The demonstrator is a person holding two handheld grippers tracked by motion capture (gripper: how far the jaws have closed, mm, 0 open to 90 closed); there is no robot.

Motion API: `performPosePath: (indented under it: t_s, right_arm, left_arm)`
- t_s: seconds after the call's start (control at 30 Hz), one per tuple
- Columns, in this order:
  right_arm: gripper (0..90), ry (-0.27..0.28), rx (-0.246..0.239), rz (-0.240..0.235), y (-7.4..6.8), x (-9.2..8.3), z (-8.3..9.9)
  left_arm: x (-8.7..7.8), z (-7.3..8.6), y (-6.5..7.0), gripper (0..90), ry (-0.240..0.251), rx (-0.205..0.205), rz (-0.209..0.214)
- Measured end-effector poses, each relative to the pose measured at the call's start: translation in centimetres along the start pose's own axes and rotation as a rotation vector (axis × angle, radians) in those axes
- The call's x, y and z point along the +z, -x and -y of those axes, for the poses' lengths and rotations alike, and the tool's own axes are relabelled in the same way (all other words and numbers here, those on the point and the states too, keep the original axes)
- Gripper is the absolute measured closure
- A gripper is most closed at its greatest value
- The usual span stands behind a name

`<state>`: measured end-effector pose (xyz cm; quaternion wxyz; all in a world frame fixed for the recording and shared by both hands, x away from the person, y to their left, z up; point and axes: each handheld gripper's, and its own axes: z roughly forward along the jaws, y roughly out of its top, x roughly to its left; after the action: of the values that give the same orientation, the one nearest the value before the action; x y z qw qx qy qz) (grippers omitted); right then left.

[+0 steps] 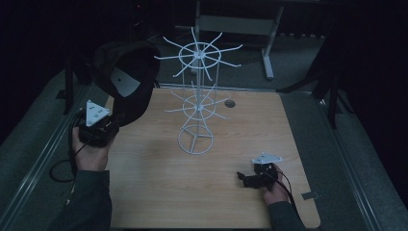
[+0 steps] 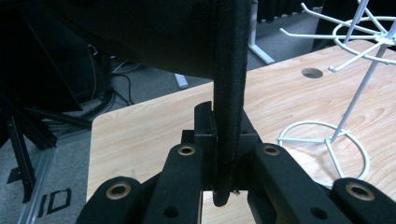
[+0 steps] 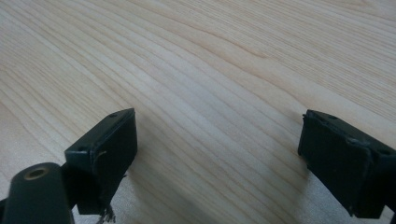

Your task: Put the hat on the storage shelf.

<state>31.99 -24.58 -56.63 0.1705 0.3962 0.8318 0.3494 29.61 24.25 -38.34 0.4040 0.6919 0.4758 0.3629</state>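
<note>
Dim room, wooden table (image 1: pixel 240 144) with a white wire rack (image 1: pixel 197 96).
A black cap (image 1: pixel 126 79) is held up left of the rack, its brim pinched by the left gripper (image 2: pixel 227 154); the right gripper (image 3: pixel 217 154) is rested on the table, jaws spread.

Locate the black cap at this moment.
In the high view the black cap is held up at the table's left rear, clamped by its brim in the left gripper, left of the white wire rack.
</note>
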Motion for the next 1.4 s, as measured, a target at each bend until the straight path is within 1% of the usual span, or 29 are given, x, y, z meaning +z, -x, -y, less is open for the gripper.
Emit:
performPosePath:
  t_s: [0.2, 0.73, 1.13, 1.27, 1.4]
  right_arm:
    - [11.7, 0.0, -0.001, 0.0, 0.0, 0.0, 0.0]
    - [11.7, 0.0, -0.002, 0.0, 0.0, 0.0, 0.0]
    - [11.7, 0.0, -0.002, 0.0, 0.0, 0.0, 0.0]
    - [11.7, 0.0, -0.001, 0.0, 0.0, 0.0, 0.0]
    - [11.7, 0.0, -0.002, 0.0, 0.0, 0.0, 0.0]
  left_arm:
    - [0.0, -0.2, 0.3, 86.1, 0.009, 0.004, -0.006]
    - [0.3, -0.4, 0.9, 86.1, 0.02, 0.01, -0.005]
    - [0.4, -0.5, 1.3, 86.1, 0.021, 0.024, -0.02]
    - [0.4, -0.8, 1.6, 86.1, 0.027, 0.033, -0.032]
    - [0.5, -1.0, 1.8, 86.1, 0.032, 0.03, -0.033]
